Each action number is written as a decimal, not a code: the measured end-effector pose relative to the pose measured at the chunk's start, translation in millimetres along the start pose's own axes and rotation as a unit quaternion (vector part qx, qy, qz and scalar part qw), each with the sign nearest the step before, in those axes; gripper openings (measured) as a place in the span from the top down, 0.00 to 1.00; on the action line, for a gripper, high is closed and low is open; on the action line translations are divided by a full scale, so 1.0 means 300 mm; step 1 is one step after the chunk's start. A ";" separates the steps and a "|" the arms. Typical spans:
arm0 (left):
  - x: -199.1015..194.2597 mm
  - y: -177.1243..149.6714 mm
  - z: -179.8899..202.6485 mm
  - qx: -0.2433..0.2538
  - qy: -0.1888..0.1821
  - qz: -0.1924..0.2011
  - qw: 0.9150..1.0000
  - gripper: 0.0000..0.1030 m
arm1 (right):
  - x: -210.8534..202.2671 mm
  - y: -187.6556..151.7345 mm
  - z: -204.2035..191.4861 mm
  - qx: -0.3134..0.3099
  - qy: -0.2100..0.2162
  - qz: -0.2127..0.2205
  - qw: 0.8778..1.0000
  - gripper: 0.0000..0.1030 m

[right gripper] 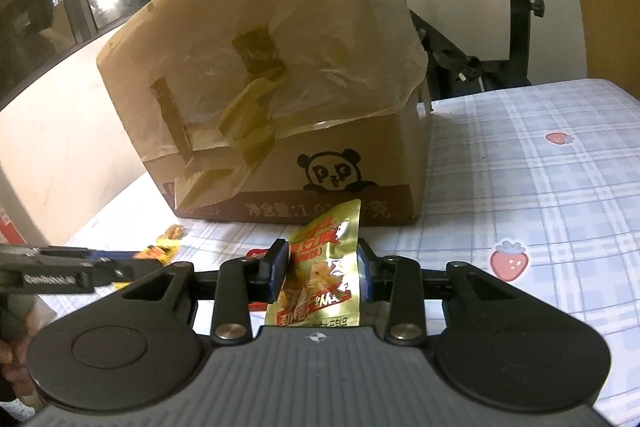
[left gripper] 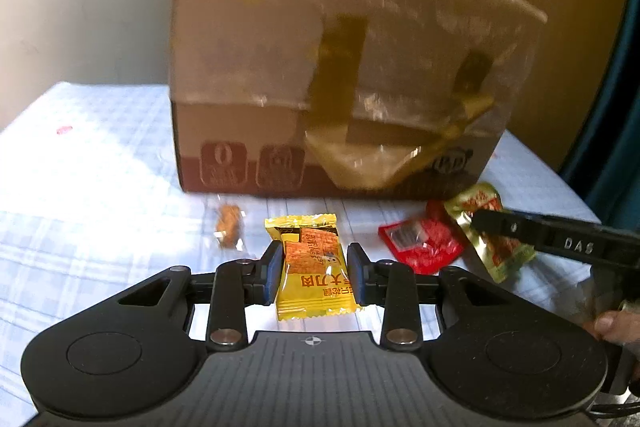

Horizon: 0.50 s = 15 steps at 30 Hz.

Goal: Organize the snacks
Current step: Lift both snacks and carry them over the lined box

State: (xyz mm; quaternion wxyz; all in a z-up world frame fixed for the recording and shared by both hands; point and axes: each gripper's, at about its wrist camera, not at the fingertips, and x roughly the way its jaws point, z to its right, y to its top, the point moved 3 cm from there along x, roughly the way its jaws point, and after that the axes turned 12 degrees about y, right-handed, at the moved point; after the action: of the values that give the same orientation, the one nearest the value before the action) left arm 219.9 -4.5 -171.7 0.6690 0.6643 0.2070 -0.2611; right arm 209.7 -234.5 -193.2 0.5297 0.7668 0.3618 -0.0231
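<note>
Cardboard box (left gripper: 248,143) stands on the checked tablecloth (left gripper: 92,163) straight ahead of both grippers, its near flap folded down over the front and crossed with strips of brown tape (left gripper: 336,75) and a sheet of clear film. Its front carries dark red printing and a panda drawing (right gripper: 332,173). What lies inside cannot be seen from either view.

The left gripper (left gripper: 314,267) pinches a yellow snack packet (left gripper: 314,267) between its blue pads, the packet standing lengthwise between the fingers. The wrapper has crimped ends, a printed picture of orange-brown slices and red characters on it. Ahead and to the left of this gripper lies a small clear-wrapped brown snack (left gripper: 229,225) on the cloth, close to the box front. To its right lies a red packet (left gripper: 424,245), with the gold packet overlapping its far edge.

The right gripper (right gripper: 322,271) is pressed shut on a gold foil snack pouch (right gripper: 324,267), which stands upright between its pads with its top corner reaching up toward the box. The pouch is shiny, with red lettering and a picture of food. In the left wrist view the same pouch (left gripper: 492,227) shows at the tip of the right gripper's black finger. A person's fingers (left gripper: 616,325) show at the right edge.
</note>
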 end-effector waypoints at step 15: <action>-0.262 0.288 -0.052 0.004 -0.039 0.135 0.990 0.65 | -0.180 0.236 -0.133 -0.028 0.041 0.075 0.996 0.64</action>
State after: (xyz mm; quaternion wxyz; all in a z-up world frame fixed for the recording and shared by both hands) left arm 213.8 15.2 -55.6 0.7028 0.6784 0.0886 -0.1951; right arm 197.0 -242.7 -96.8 0.5359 0.7770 0.3250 0.0580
